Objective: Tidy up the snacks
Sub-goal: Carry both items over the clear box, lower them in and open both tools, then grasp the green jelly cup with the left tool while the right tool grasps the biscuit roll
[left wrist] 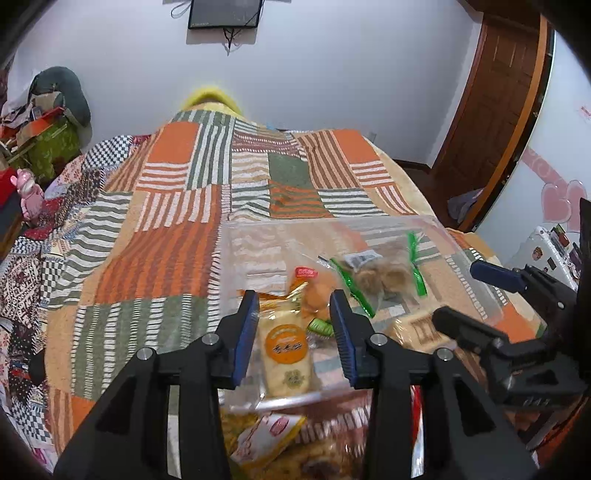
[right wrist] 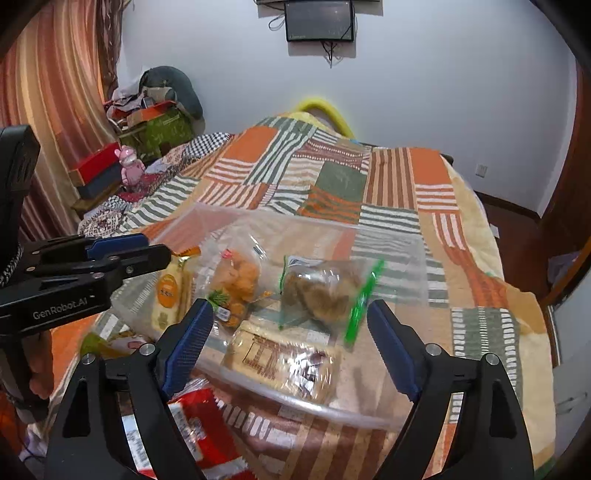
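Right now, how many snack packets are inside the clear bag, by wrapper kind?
Inside the clear bag:
Green-edged packets: 1
Orange-label cracker packets: 1
Clear packets of orange puffs: 1
Beige patterned biscuit packets: 1
Total: 4

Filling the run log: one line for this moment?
left gripper: open over rice cracker pack | right gripper: open over wafer pack | clear bag: on bed

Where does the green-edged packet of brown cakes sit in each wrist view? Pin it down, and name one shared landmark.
Left wrist view: green-edged packet of brown cakes lies right of centre, inside the clear bag, beyond the left gripper.
Right wrist view: same packet sits near centre, beyond the right gripper.
Shared landmark: the wall-mounted screen at top.
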Demonstrator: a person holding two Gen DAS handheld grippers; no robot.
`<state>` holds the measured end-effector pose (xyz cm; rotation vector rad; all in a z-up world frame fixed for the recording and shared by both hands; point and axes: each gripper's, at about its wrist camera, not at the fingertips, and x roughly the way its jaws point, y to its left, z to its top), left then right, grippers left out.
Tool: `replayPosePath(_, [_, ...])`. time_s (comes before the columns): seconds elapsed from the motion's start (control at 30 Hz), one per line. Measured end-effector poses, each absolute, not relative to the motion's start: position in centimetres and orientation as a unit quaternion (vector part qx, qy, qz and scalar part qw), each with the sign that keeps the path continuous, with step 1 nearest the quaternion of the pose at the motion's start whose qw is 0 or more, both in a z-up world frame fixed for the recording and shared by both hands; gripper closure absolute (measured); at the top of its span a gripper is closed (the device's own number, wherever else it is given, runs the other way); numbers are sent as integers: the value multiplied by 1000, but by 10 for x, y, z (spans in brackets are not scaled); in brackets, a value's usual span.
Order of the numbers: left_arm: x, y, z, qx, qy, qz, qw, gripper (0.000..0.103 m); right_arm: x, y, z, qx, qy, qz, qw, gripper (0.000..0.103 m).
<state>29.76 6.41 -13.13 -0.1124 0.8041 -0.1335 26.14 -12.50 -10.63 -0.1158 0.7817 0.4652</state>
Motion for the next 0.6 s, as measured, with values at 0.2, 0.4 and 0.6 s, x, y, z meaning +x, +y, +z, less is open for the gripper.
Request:
replayPosePath(0.2, [259, 82, -113, -49, 373, -54, 925, 50, 241, -131, -92, -49, 365, 238, 898, 13])
replayPosePath(0.4, [224, 101, -120, -42, 389, -37, 920, 48, 220, -132, -89, -52, 360, 248, 898, 7])
replayPosePath(0.6, [199, 116, -152, -54, 426, -27, 903, 48, 204, -134, -99, -56, 374, 248, 892, 6])
